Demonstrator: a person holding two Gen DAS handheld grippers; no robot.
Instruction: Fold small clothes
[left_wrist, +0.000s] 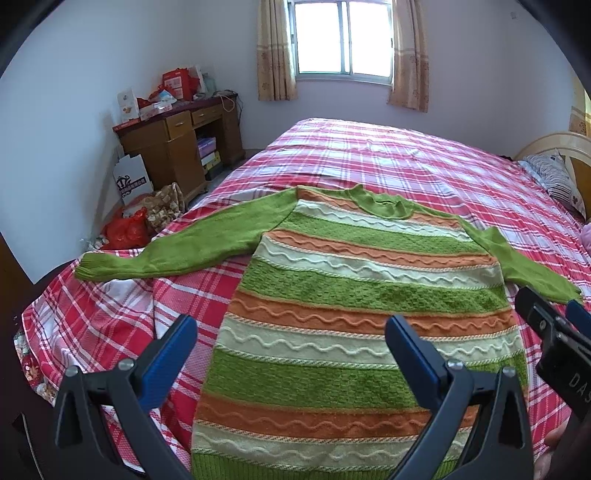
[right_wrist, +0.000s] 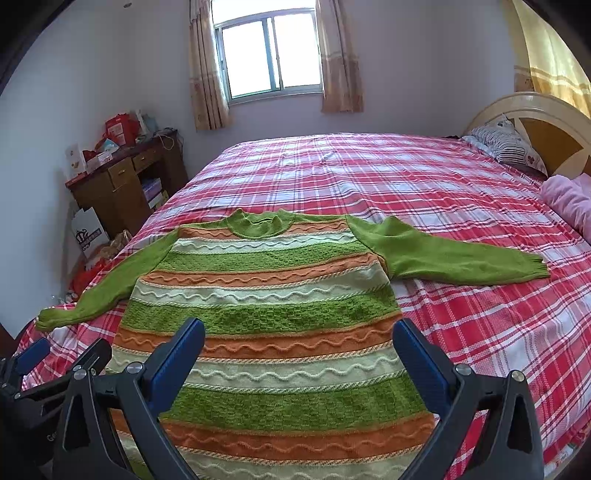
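Left wrist view is filled at centre by the sweater (left_wrist: 365, 306), a knit with green, orange and cream wavy stripes and plain green sleeves, spread flat and face-up on the bed (left_wrist: 424, 162), hem nearest the camera and green collar toward 12 o'clock. One sleeve runs out toward 9 o'clock, its cuff lying on the sheet near the bed's edge; the other sleeve slopes toward 3 o'clock. The left gripper (left_wrist: 291, 334) hangs above the lower part of the sweater with its blue fingers (left_wrist: 173, 350) spread wide and nothing between them. At 3 o'clock in this view, the right gripper (left_wrist: 554, 325) shows from the side. From the right wrist view, the same sweater (right_wrist: 273, 317) lies on the red, pink and white plaid sheet, and the right gripper (right_wrist: 299, 339) also hovers over it with fingers (right_wrist: 421, 354) wide apart, gripping nothing. Beyond the bed, a wooden desk (right_wrist: 114, 188) piled with red boxes stands at 10 o'clock, a curtained window (right_wrist: 271, 55) sits at 12 o'clock, and a striped pillow (right_wrist: 506, 144) rests against the headboard (right_wrist: 546, 122) at 2 o'clock.
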